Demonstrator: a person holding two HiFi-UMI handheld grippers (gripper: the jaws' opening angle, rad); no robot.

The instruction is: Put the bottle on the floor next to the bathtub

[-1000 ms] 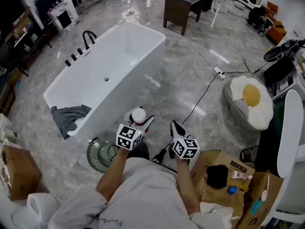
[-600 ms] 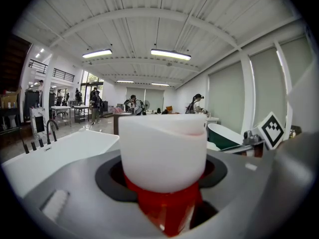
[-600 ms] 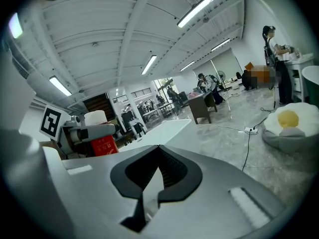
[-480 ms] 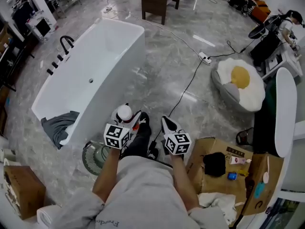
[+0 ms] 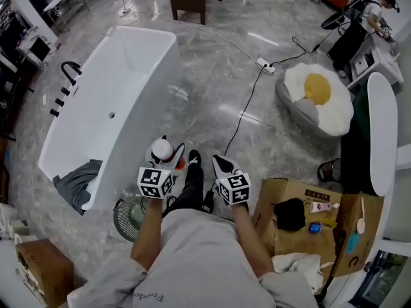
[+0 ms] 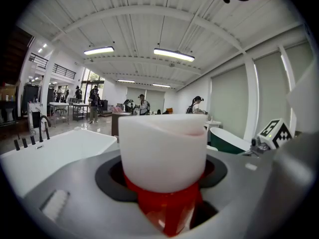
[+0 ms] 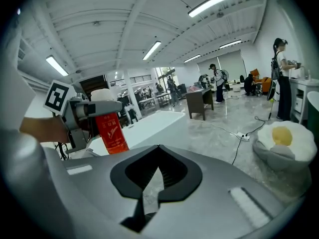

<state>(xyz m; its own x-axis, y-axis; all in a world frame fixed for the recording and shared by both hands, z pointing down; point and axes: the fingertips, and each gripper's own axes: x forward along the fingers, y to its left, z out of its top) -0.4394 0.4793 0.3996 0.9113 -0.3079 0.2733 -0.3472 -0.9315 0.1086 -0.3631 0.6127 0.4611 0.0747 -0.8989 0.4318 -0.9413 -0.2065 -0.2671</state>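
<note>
At lower centre of the head view, your left gripper [image 5: 172,147] is clenched on the bottle [image 5: 162,150] — red body, white cap — and holds it upright, off the floor [image 5: 218,88]. It sits just right of the bathtub's [image 5: 103,101] long side wall, near the tub's lower end. Just to the right, your right gripper [image 5: 218,162] has its jaws pressed together — nothing sits between them. At the left of the right gripper view, the bottle stands before the white tub.

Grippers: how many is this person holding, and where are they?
2. The left gripper, clamped on a bottle, is beside the bathtub; the right gripper, shut and empty, is right of it. None seems hidden.
</note>
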